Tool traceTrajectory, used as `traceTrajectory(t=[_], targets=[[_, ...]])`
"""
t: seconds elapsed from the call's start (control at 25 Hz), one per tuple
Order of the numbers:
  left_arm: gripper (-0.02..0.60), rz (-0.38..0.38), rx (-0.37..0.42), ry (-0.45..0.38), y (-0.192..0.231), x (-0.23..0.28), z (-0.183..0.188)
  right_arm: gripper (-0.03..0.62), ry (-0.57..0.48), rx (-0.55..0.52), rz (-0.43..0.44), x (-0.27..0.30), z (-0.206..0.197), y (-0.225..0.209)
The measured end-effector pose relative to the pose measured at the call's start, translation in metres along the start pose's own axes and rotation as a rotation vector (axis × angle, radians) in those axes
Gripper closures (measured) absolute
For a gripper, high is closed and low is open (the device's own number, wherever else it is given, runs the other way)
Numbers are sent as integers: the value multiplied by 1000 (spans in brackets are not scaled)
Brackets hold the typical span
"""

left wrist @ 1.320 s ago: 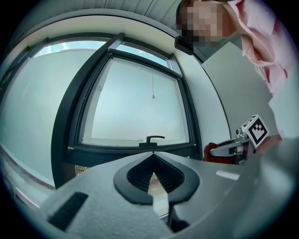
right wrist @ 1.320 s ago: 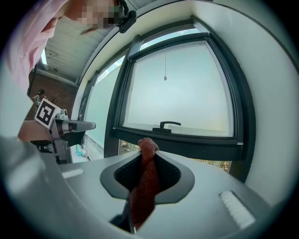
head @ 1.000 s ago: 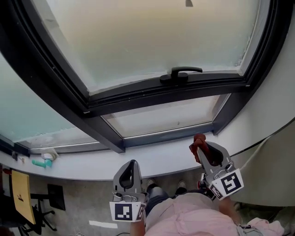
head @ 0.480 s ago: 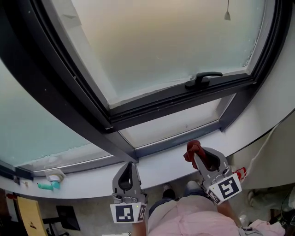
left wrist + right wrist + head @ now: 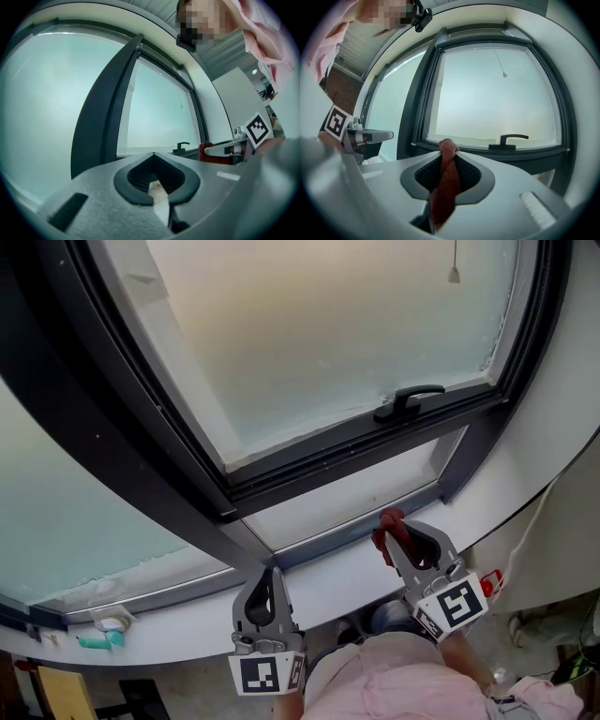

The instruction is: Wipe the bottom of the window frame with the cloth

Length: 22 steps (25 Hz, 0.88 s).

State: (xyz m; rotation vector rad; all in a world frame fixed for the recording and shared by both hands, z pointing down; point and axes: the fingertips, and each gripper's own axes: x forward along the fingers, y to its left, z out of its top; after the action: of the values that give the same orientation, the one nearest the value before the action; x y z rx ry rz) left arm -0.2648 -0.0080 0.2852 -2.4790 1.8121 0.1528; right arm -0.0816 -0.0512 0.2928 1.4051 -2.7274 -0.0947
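Right gripper [image 5: 390, 532] is pinching the red cloth [image 5: 385, 523], jaws clamped on a twisted strand that pokes out past the tips. The cloth sits right at the dark bottom rail of the window frame [image 5: 337, 531], above the white sill [image 5: 319, 594]; I can't tell if it is touching. Left gripper [image 5: 271, 576] hangs low over the sill, jaws pressed together, empty. Each cube shows a black-and-white square marker. Far left on the sill lies a small teal object [image 5: 94, 641].
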Motion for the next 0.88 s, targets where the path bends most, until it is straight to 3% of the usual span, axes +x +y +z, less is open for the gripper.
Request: traceTrajectory(t=[0.64,0.76,0.88], targets=[[584,92,-20,-21,11,-20,13,528,-184,-15,384,175,117,93],[584,100,-15,-28,8,-20,16,528,-124,-26,394,210,110,103],[584,96,-15,-34,3,-20,19,528,17,-94,349,242,81,102]])
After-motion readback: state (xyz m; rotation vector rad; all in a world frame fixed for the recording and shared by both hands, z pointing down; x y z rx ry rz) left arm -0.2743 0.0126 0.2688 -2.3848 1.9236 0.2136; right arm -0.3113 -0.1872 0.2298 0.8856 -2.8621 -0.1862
